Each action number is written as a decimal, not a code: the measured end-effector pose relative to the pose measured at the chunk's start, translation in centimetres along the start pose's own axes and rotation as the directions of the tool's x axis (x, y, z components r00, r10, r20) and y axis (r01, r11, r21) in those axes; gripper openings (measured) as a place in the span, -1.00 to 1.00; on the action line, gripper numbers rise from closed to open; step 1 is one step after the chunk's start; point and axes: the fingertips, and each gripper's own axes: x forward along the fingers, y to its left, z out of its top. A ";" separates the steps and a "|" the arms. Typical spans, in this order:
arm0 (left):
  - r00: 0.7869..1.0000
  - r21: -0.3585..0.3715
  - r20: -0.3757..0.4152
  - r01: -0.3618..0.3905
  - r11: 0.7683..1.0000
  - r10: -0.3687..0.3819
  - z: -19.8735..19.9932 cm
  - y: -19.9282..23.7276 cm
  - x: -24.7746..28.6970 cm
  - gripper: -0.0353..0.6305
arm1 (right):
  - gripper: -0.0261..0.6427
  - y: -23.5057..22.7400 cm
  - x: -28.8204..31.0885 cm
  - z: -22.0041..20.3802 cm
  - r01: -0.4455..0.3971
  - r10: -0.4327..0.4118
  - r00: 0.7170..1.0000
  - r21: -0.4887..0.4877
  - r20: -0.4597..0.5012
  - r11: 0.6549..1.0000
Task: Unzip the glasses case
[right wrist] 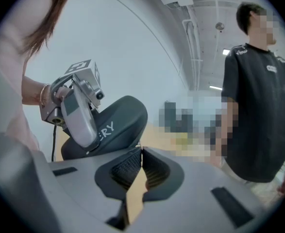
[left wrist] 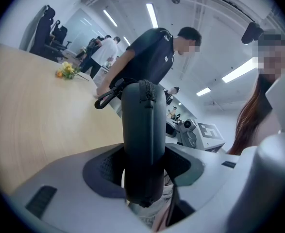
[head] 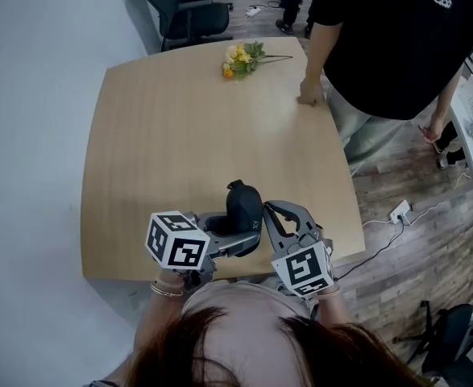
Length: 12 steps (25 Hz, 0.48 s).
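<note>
We hold both grippers low over the near edge of the pale wooden table (head: 180,119), each pointing forward and slightly down. The left gripper (head: 224,230) clamps the dark grey hard-shell glasses case (head: 244,204) upright between its jaws. Its own view shows the case's (left wrist: 143,140) closed zip seam and a black loop above the jaws. The right gripper (head: 270,210) has its jaws pressed together, tips at the case's edge. Only the right gripper view shows white lettering on the case (right wrist: 118,125), left of those jaws.
</note>
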 end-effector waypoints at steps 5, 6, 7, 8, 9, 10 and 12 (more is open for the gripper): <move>0.999 0.009 -0.031 0.007 1.000 -0.006 -0.5 -0.4 0.6 -0.20 | -0.88 -0.3 -0.6 -0.4 0.008 -0.008 1.000 -0.004 -0.004 1.000; 0.999 0.010 -0.037 0.009 1.000 -0.009 -0.6 -0.5 0.8 -0.20 | -0.88 -0.4 -0.7 -0.4 0.010 -0.010 1.000 -0.005 -0.004 1.000; 0.999 0.012 -0.044 0.011 1.000 -0.010 -0.7 -0.6 0.9 -0.20 | -0.88 -0.4 -0.8 -0.5 0.012 -0.012 1.000 -0.006 -0.004 1.000; 0.999 0.014 -0.052 0.013 1.000 -0.012 -0.8 -0.6 1.0 -0.20 | -0.88 -0.5 -0.9 -0.6 0.015 -0.015 1.000 -0.006 -0.005 1.000; 0.998 0.016 -0.061 0.015 1.000 -0.014 -1.0 -0.7 1.1 -0.20 | -0.88 -0.6 -1.0 -0.7 0.017 -0.017 1.000 -0.005 -0.006 1.000; 0.997 0.017 -0.069 0.018 1.000 -0.016 -1.1 -0.7 1.2 -0.20 | -0.88 -0.7 -1.1 -0.7 0.019 -0.019 1.000 -0.005 -0.006 1.000; 0.997 0.017 -0.081 0.022 1.000 -0.020 -1.3 -0.7 1.3 -0.20 | -0.88 -0.8 -1.1 -0.7 0.022 -0.022 1.000 -0.005 -0.007 1.000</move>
